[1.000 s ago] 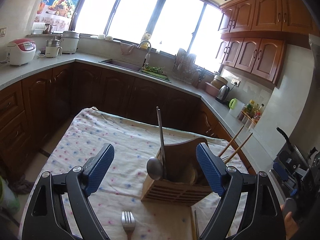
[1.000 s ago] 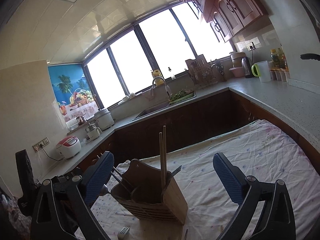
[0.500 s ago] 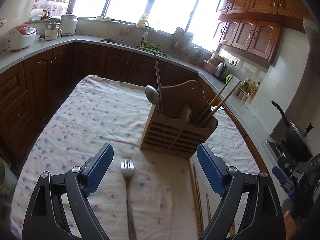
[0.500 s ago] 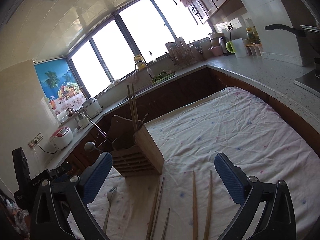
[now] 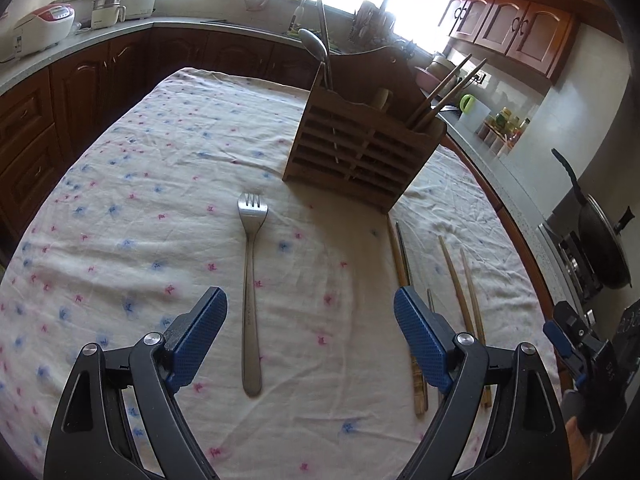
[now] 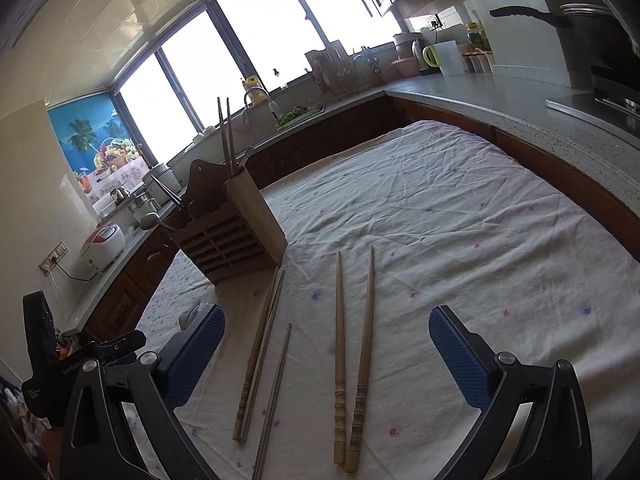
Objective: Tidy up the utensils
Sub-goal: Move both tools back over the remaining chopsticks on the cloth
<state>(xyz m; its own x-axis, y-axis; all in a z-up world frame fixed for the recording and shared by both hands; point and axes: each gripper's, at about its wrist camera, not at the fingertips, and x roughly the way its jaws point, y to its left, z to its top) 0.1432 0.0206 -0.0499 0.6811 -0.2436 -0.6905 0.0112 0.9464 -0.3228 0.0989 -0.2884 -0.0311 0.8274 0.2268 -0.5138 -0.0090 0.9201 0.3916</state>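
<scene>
A wooden utensil holder (image 5: 360,148) stands on the flowered tablecloth (image 5: 160,184), with a spoon and chopsticks upright in it; it also shows in the right wrist view (image 6: 236,228). A metal fork (image 5: 251,280) lies on the cloth between the fingers of my open, empty left gripper (image 5: 310,336). Several chopsticks lie loose on the cloth: a wooden pair (image 6: 354,356), another wooden one (image 6: 258,356) and a thin metal one (image 6: 276,392). My right gripper (image 6: 326,356) is open and empty, hovering above them. They also show in the left wrist view (image 5: 464,296).
Kitchen counters with dark wooden cabinets (image 5: 104,76) ring the table. A rice cooker (image 5: 36,30) stands at the back left, a sink (image 6: 296,114) under the window, a pan (image 5: 600,240) on the stove at the right. My left gripper's body (image 6: 60,364) shows at the left.
Both grippers have tilted down and pulled back toward the table's near side. The fork and the loose chopsticks now lie between their open fingers; the holder looks farther away.
</scene>
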